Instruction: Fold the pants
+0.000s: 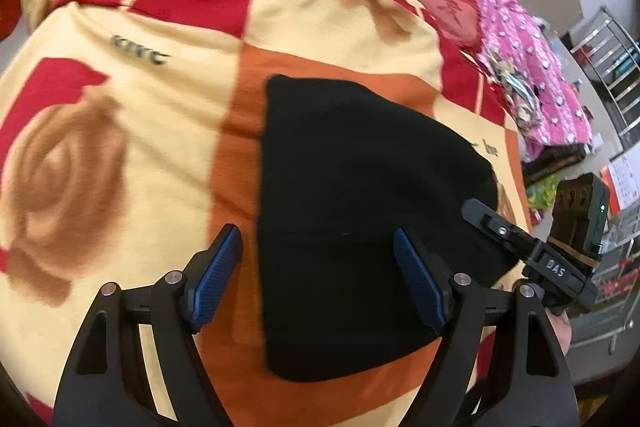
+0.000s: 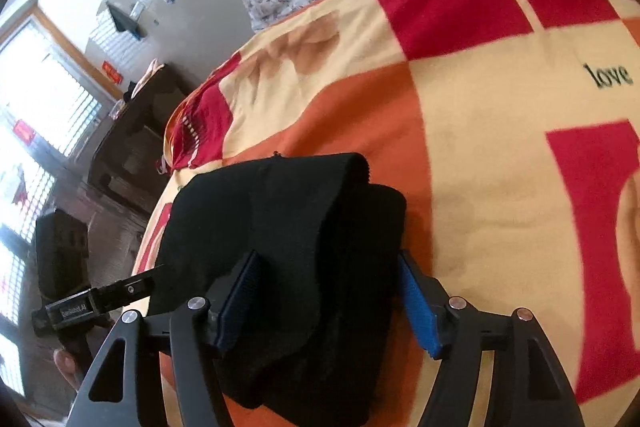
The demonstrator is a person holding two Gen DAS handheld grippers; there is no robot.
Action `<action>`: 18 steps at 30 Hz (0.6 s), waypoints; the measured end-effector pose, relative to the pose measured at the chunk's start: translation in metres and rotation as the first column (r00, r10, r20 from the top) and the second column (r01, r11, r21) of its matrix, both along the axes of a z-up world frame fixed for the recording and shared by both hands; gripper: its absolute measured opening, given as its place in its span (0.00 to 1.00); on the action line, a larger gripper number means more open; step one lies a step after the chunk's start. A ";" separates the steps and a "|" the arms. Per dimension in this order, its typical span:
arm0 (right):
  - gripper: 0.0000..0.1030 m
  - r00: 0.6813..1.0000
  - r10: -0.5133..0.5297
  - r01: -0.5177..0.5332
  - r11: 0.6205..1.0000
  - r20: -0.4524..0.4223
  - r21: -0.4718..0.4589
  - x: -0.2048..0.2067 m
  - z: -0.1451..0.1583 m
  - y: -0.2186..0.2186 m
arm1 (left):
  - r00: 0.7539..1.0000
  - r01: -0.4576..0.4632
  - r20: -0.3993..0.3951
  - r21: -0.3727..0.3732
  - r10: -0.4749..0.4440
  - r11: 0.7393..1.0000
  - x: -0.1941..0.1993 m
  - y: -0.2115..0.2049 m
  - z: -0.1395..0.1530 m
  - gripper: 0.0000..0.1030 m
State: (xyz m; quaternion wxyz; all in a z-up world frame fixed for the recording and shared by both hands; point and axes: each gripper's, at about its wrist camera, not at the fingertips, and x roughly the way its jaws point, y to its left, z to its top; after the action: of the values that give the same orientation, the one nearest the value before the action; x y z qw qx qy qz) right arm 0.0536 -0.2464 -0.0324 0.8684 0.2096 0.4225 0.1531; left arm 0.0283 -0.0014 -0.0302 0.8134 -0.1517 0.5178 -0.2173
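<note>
Pants [image 1: 360, 211] sit folded into a compact black bundle at lower centre of my frames, on the blanket [image 1: 120, 131]. I judge folding nearly done, perhaps only tidying left. My left gripper [image 1: 318, 281] gapes wide and empty; my right gripper [image 2: 326, 301] stands half open, straddling the bundle without pinching it.

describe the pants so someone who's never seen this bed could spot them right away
Start at the bed, covered by a blanket in yellow, red and orange blocks with rose prints. On an orange band near its edge lies a compact folded bundle, the pants. They are the only plain black item; everything around is brightly patterned.
</note>
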 end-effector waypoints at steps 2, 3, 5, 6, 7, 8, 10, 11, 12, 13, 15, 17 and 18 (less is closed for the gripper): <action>0.47 1.000 0.008 -0.007 0.999 0.026 -0.044 -0.001 0.009 0.006 | 0.999 0.022 0.027 0.031 -0.022 0.999 -0.002 -0.011 0.007 0.76; 0.45 0.999 0.016 -0.013 0.997 0.042 -0.072 -0.001 0.015 0.008 | 0.998 0.031 0.050 0.050 -0.033 0.998 -0.002 -0.015 0.012 0.76; 0.43 0.997 0.022 -0.015 0.995 0.073 -0.098 0.002 0.027 0.010 | 0.994 0.055 0.087 0.050 -0.059 0.997 -0.001 -0.022 0.024 0.76; 0.42 0.996 0.019 -0.009 0.994 0.089 -0.105 0.005 0.033 0.010 | 0.993 0.058 0.100 0.043 -0.062 0.997 0.002 -0.023 0.030 0.76; 0.42 0.995 0.015 -0.004 0.993 0.103 -0.114 0.010 0.039 0.009 | 0.992 0.060 0.112 0.039 -0.065 0.997 0.006 -0.024 0.036 0.76; 0.42 0.993 0.010 0.003 0.993 0.114 -0.119 0.015 0.043 0.008 | 0.990 0.061 0.125 0.041 -0.066 0.997 0.011 -0.026 0.041 0.76; 0.42 0.992 0.002 0.013 0.993 0.127 -0.118 0.024 0.049 0.005 | 0.987 0.059 0.148 0.052 -0.066 0.997 0.022 -0.028 0.047 0.76; 0.42 0.991 -0.001 0.017 0.993 0.132 -0.118 0.030 0.050 0.004 | 0.986 0.052 0.157 0.068 -0.062 0.996 0.031 -0.029 0.048 0.76; 0.42 0.991 -0.003 0.020 0.992 0.131 -0.125 0.039 0.049 0.005 | 0.986 0.046 0.157 0.078 -0.058 0.996 0.037 -0.031 0.047 0.76; 0.42 0.992 -0.006 0.023 0.991 0.122 -0.133 0.045 0.045 0.005 | 0.987 0.040 0.149 0.098 -0.054 0.994 0.046 -0.033 0.042 0.76; 0.42 0.997 -0.012 0.024 0.984 0.071 -0.178 0.062 0.030 0.005 | 0.991 0.011 0.128 0.156 -0.031 0.988 0.064 -0.035 0.027 0.76; 0.43 0.999 -0.028 0.034 0.976 0.033 -0.216 0.070 0.017 0.002 | 0.995 0.000 0.101 0.183 -0.019 0.983 0.073 -0.033 0.013 0.76; 0.44 0.999 -0.031 0.038 0.980 0.037 -0.196 0.069 0.016 -0.002 | 0.996 0.002 0.087 0.164 -0.017 0.986 0.073 -0.030 0.011 0.76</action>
State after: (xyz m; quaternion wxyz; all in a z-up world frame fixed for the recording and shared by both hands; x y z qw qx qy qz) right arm 0.1222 -0.2485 -0.0168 0.8944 0.1273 0.4171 0.0989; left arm 0.1012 -0.0311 -0.0197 0.8441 -0.0720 0.4984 -0.1844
